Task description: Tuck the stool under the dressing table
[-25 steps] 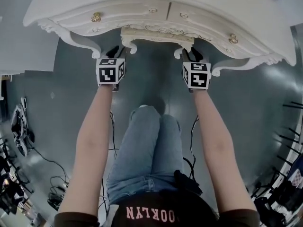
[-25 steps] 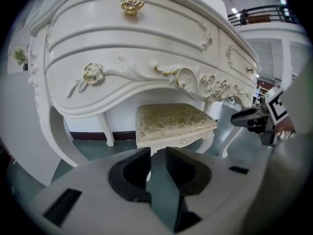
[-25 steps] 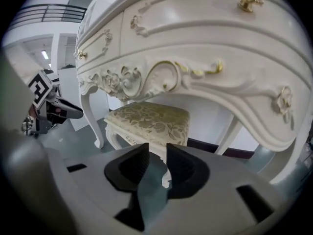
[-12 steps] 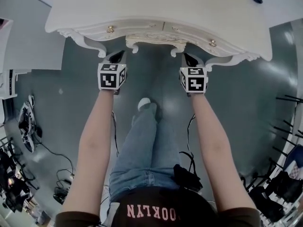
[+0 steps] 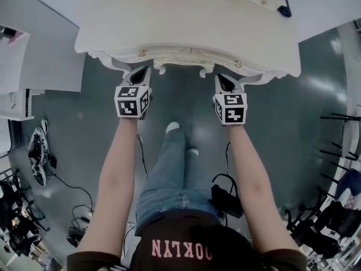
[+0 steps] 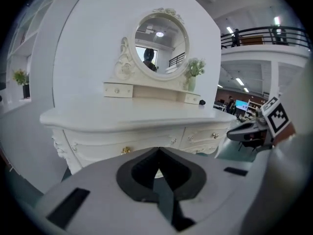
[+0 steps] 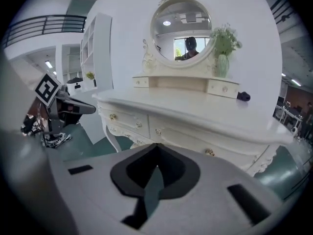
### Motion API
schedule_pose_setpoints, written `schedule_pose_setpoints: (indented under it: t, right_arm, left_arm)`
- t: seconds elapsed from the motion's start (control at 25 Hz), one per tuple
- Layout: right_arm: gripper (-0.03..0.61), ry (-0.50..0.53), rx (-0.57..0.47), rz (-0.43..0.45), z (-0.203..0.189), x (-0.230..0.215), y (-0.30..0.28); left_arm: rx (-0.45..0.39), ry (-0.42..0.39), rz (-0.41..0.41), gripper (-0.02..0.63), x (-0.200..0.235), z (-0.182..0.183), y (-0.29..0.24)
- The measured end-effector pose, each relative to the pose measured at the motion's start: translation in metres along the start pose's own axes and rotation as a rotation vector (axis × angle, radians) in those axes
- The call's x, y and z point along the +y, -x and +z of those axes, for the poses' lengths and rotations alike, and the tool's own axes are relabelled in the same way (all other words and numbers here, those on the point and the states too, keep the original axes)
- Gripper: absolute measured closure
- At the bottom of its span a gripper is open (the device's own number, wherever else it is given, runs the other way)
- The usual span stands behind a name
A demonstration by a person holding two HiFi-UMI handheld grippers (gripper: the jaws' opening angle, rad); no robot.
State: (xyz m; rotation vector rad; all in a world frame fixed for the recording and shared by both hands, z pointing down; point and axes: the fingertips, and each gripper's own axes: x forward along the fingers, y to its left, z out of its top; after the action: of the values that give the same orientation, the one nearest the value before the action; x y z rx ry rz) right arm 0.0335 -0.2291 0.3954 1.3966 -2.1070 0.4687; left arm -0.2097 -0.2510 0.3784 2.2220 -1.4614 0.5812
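The white dressing table [image 5: 186,33] fills the top of the head view. Only the carved front edge of the cream stool [image 5: 181,67] shows, under the table's front between its legs. My left gripper [image 5: 141,74] and right gripper [image 5: 223,81] hang in front of the table, one at each side of the stool and apart from it. Both are shut with nothing in them. In the left gripper view the shut left gripper [image 6: 157,152] points at the drawers [image 6: 146,143] below the round mirror [image 6: 160,40]. The shut right gripper [image 7: 156,147] faces the same table [image 7: 205,116].
The person's legs in jeans [image 5: 177,168] stand on the grey-green floor before the table. Cables [image 5: 62,191] and gear lie on the floor at the left, and dark stands [image 5: 333,219] at the right. A white cabinet [image 5: 22,66] stands left of the table. A vase [image 7: 222,62] sits on its shelf.
Both grippers have risen from beside the stool's front corners to about the table's front edge. The head has risen too, so the table looks smaller and the stool is mostly hidden under it.
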Motion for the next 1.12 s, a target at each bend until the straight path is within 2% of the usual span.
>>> schedule_pose_setpoints:
  t: [0.28, 0.52, 0.92, 1.12]
  right_arm:
    - [0.58, 0.012, -0.104, -0.034, 0.064, -0.001, 0.052]
    - [0.58, -0.007, -0.22, -0.082, 0.122, -0.009, 0.095]
    - [0.58, -0.018, -0.457, -0.134, 0.202, -0.004, 0.164]
    - [0.58, 0.093, -0.615, -0.145, 0.24, 0.009, 0.198]
  left_arm:
    - [-0.109, -0.062, -0.044, 0.609, -0.019, 0.067, 0.036]
    - [-0.239, -0.042, -0.038, 0.609, -0.015, 0.12, 0.071]
    - [-0.435, -0.129, -0.04, 0.609, -0.024, 0.202, 0.127]
    - [-0.547, -0.139, -0.047, 0.609, -0.027, 0.238, 0.159]
